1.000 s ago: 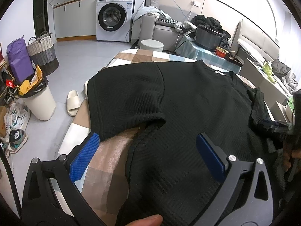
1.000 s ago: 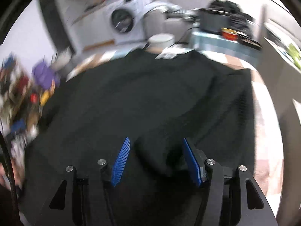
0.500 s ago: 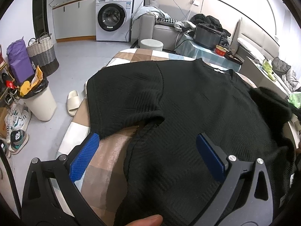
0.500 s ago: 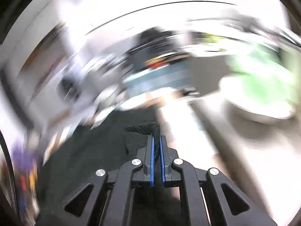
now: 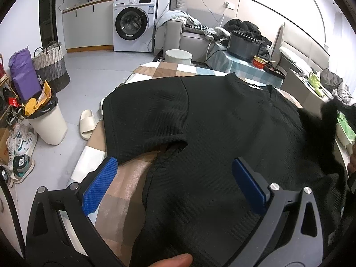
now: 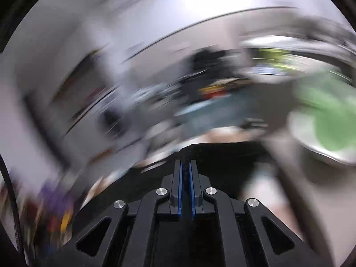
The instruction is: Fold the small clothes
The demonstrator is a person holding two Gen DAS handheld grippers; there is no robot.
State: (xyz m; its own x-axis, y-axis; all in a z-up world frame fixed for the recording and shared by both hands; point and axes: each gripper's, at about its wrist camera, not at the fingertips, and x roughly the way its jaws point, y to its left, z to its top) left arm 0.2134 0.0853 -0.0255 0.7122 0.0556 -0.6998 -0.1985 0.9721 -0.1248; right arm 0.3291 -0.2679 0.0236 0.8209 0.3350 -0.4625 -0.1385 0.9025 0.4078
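Note:
A black ribbed short-sleeved top (image 5: 218, 120) lies spread on a checked cloth (image 5: 169, 69). Its left sleeve (image 5: 142, 120) lies flat. In the left wrist view my left gripper (image 5: 173, 178) hangs open just above the top's lower left side, blue pads wide apart with nothing between them. My right gripper (image 6: 186, 166) is shut on a bunched piece of the black top (image 6: 222, 153), which it lifts. That raised right sleeve (image 5: 320, 122) shows at the right edge of the left wrist view. The right wrist view is badly blurred.
To the left on the floor stand a white bin (image 5: 47, 122), a slipper (image 5: 87, 123), shoes and a woven basket (image 5: 51, 66). A washing machine (image 5: 133, 33) is at the back. A sofa, a stool (image 5: 178, 55) and a cluttered low table (image 5: 244, 62) lie beyond the cloth.
My right gripper closed on the top's right sleeve and lifted it up and away, swinging fast. The sleeve now stands higher at the right. The left gripper stayed where it was.

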